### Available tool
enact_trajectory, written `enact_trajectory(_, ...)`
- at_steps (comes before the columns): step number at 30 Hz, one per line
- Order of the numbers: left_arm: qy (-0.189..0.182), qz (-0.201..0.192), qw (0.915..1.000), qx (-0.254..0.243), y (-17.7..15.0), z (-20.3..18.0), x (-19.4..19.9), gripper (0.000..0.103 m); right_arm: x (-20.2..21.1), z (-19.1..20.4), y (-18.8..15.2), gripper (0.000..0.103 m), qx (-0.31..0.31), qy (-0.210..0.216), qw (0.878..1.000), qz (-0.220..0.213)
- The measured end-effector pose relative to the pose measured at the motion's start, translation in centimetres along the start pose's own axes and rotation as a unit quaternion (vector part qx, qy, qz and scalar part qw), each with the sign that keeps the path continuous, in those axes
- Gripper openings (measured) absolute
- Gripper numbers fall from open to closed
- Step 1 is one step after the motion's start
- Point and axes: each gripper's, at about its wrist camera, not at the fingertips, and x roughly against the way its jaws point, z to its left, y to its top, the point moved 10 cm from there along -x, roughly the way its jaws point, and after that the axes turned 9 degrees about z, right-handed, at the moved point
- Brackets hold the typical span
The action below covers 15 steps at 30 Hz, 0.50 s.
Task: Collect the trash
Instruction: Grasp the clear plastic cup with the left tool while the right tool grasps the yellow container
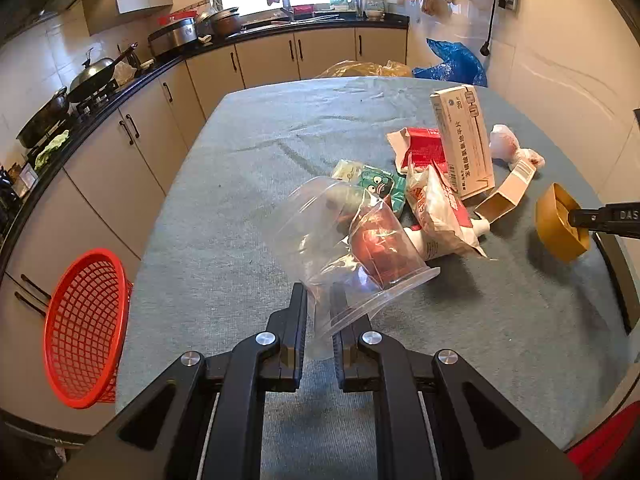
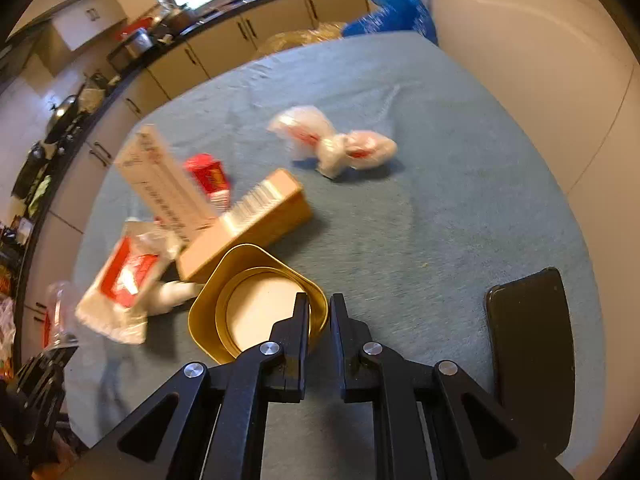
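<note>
The left gripper point(image 1: 319, 304) is pinching the rim of a clear, crinkled plastic cup point(image 1: 344, 248), tilted above the grey cloth table point(image 1: 224, 208). The right gripper point(image 2: 319, 312) is clamping the wall of a glossy gold, round-cornered tin point(image 2: 244, 296) beside the trash pile.

A table point(image 1: 248, 184) draped in grey-green cloth carries a heap of litter at its right side: a green wrapper point(image 1: 380, 186), a red-and-white pouch point(image 1: 438, 210), a tube point(image 1: 440, 240), a red carton point(image 1: 420, 148), an open brown box point(image 1: 506, 192) and, farther right, a knotted bag point(image 2: 336, 140). A dark phone point(image 2: 532, 340) lies at the near right.
</note>
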Motion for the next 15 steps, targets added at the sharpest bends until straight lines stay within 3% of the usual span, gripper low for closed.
enact_trajectory(5, -0.007, -0.007, 1.0000, 0.000, -0.1, 0.0, 0.6, 0.011, 2.1, 2.8, -0.8, 0.011, 0.045, 0.005, 0.999, -0.026)
enact_trajectory(15, -0.010, -0.022, 0.9997, 0.001, 0.0, 0.7, 2.2, 0.011, 2.9, 7.5, -1.9, 0.011, 0.101, 0.016, 0.994, -0.026)
